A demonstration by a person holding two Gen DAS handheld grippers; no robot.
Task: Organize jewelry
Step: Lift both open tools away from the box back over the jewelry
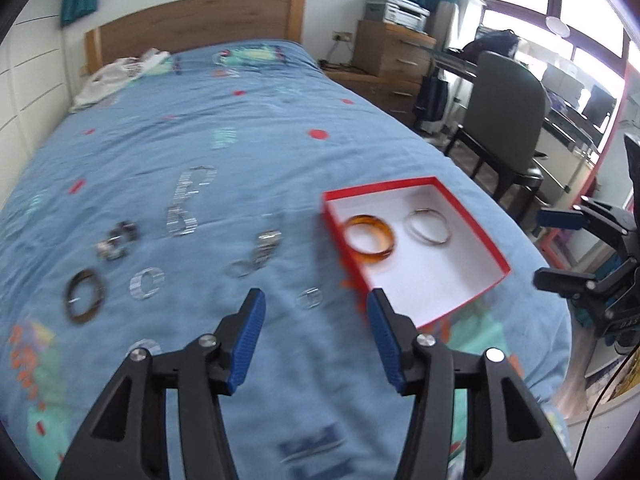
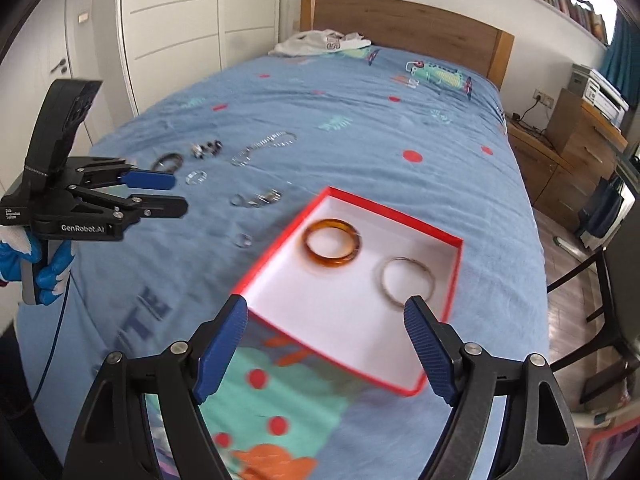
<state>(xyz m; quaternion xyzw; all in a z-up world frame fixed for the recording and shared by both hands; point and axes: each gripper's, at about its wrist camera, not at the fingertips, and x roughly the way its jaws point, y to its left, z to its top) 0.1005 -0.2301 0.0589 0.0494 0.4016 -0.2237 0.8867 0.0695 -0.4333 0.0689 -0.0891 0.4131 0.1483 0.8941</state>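
Note:
A red box with a white inside [image 1: 460, 280] [image 2: 352, 320] lies on the blue bedspread. In it are an amber bangle [image 1: 370, 239] [image 2: 331, 243] and a thin silver bangle [image 1: 427, 226] [image 2: 406, 282]. Loose jewelry lies left of the box: a dark brown bangle [image 1: 84, 296] [image 2: 167, 162], a beaded bracelet [image 1: 118, 240] [image 2: 206, 148], a silver chain [image 1: 256, 258] [image 2: 264, 145] and small rings [image 1: 310, 298] [image 2: 243, 240]. My left gripper [image 1: 316, 308] [image 2: 176, 191] is open and empty above the bedspread, beside the box's near left corner. My right gripper [image 2: 325, 314] [image 1: 540, 248] is open and empty over the box's near edge.
The bed has a wooden headboard [image 1: 192, 20] with white clothing [image 1: 116, 76] near the pillow end. To the right stand a dark chair [image 1: 504, 120], a wooden drawer unit [image 1: 392, 60] and a desk by the window. White wardrobe doors [image 2: 176, 20] are on the left.

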